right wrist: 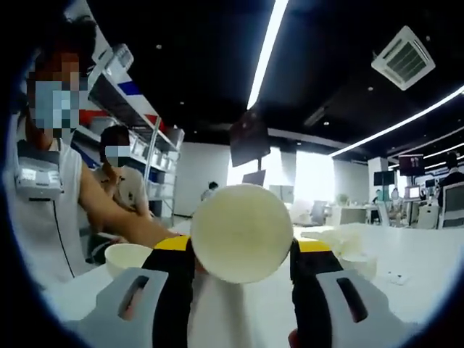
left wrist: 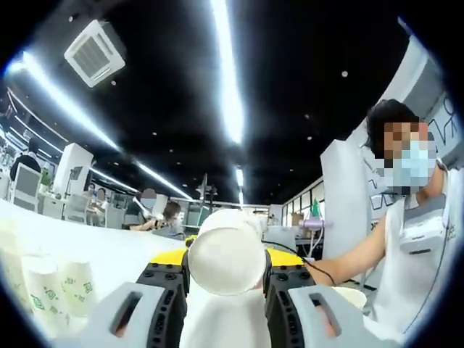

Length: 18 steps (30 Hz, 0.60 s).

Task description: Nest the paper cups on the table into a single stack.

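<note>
In the left gripper view my left gripper point(left wrist: 226, 279) is shut on a white paper cup point(left wrist: 226, 259), its round base facing the camera between the black jaws. In the right gripper view my right gripper point(right wrist: 241, 272) is shut on another white paper cup point(right wrist: 241, 232), base toward the camera too. Both cups are held up, pointing across the room. Several printed paper cups point(left wrist: 54, 293) stand on the white table point(left wrist: 109, 254) at the lower left of the left gripper view. An open cup point(right wrist: 127, 259) stands on the table point(right wrist: 406, 254) left of the right jaws, another cup point(left wrist: 355, 296) at the lower right in the left gripper view.
A person in a white top point(left wrist: 409, 239) sits close at the right of the left gripper view, arm reaching toward the table; the same person point(right wrist: 43, 188) is at the left of the right gripper view. More people and desks fill the background.
</note>
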{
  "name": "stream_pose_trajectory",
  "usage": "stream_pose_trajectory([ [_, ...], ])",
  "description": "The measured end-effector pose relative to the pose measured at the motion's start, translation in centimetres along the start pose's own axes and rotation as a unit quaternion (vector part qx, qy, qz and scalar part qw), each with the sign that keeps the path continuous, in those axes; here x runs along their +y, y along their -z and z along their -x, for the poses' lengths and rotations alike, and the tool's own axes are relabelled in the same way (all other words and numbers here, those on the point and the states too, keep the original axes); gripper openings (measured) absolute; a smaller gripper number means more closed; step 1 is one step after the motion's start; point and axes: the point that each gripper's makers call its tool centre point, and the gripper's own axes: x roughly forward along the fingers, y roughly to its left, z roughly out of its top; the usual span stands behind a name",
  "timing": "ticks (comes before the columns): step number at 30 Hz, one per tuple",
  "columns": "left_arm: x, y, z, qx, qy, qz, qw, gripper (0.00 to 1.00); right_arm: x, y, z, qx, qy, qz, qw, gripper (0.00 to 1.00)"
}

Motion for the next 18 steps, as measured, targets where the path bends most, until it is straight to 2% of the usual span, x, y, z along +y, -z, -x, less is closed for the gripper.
stream_pose_trajectory([
  [4,0.2,2.5,-0.5,0.057,-0.003,-0.016,0.9982,0.43,-0.1,-0.8,0.3,-0.014,0.0,-0.002,0.9999,0.55],
  [6,0.3,3.9,-0.7,0.094,-0.01,-0.027,0.9952,0.42,-0.3,-0.9,0.3,-0.016,0.002,0.0,0.9999,0.55],
  [10,0.5,6.2,-1.0,0.144,-0.017,-0.049,0.9882,0.42,0.1,-0.7,-0.2,-0.009,0.002,0.009,0.9999,0.55],
  [14,0.5,7.0,-1.2,0.159,-0.015,-0.063,0.9851,0.42,0.6,-0.1,-0.9,0.001,-0.005,0.013,0.9999,0.55],
  [18,0.4,6.7,-1.3,0.155,-0.011,-0.069,0.9854,0.42,1.0,0.9,-1.7,0.023,-0.009,0.028,0.9993,0.53],
])
